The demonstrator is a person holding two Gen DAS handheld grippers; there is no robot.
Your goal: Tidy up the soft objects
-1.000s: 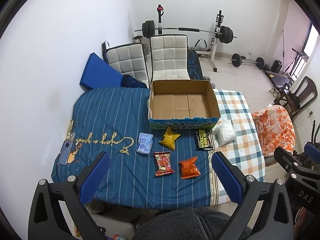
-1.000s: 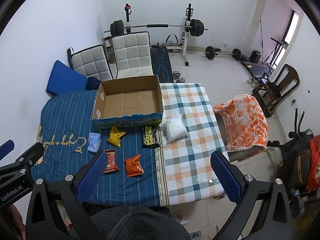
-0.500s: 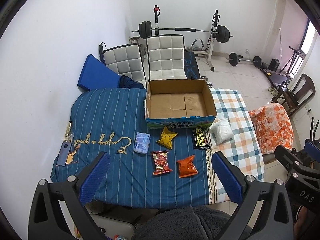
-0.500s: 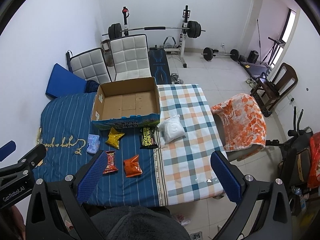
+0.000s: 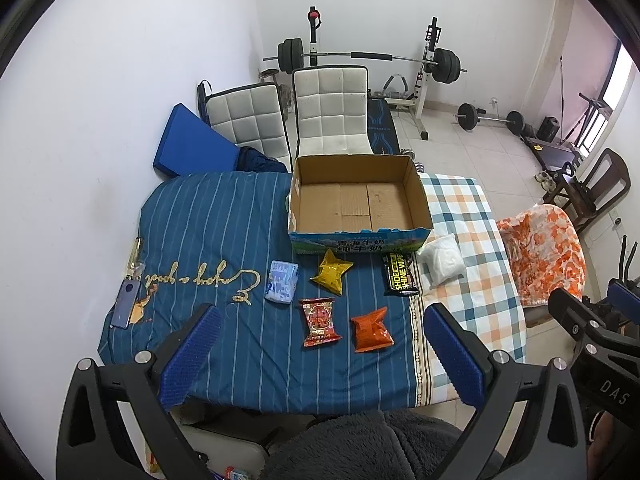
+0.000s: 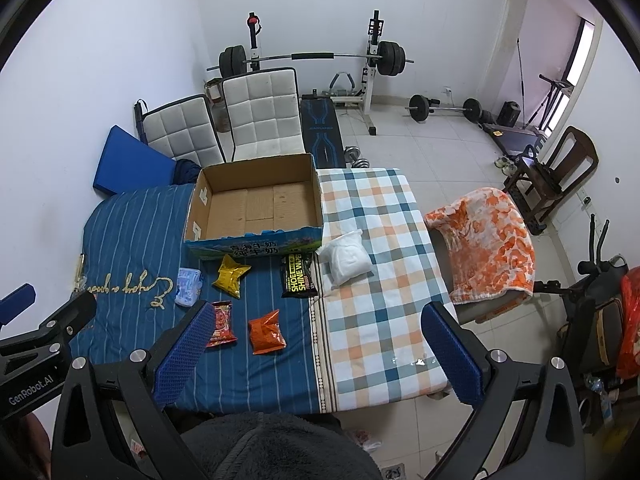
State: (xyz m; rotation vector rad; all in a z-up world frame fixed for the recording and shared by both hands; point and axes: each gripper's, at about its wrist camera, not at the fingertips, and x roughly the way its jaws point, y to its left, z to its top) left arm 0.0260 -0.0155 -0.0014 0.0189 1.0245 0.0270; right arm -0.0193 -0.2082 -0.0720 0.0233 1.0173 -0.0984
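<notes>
An empty open cardboard box point(image 5: 356, 204) point(image 6: 256, 208) stands on the cloth-covered table. In front of it lie several soft packs: a light blue pack point(image 5: 282, 282) point(image 6: 188, 286), a yellow pouch point(image 5: 331, 271) point(image 6: 231, 276), a red packet point(image 5: 319, 321) point(image 6: 221, 323), an orange packet point(image 5: 370, 330) point(image 6: 266, 332), a black shoe-wipes pack point(image 5: 400, 280) point(image 6: 298, 276) and a white bag point(image 5: 442, 258) point(image 6: 346, 260). My left gripper point(image 5: 318, 340) and my right gripper point(image 6: 316, 340) are both open and empty, held high above the table's near edge.
A phone point(image 5: 125, 304) lies at the table's left edge by the wall. Two white chairs point(image 5: 332, 112) and a blue pad point(image 5: 192, 144) stand behind the table. An orange-blanketed seat point(image 6: 486, 240) is to the right. A barbell rack point(image 6: 312, 56) stands at the back.
Both grippers have drawn slightly back and up, so the table and packs look a little smaller and farther. Nothing on the table has moved.
</notes>
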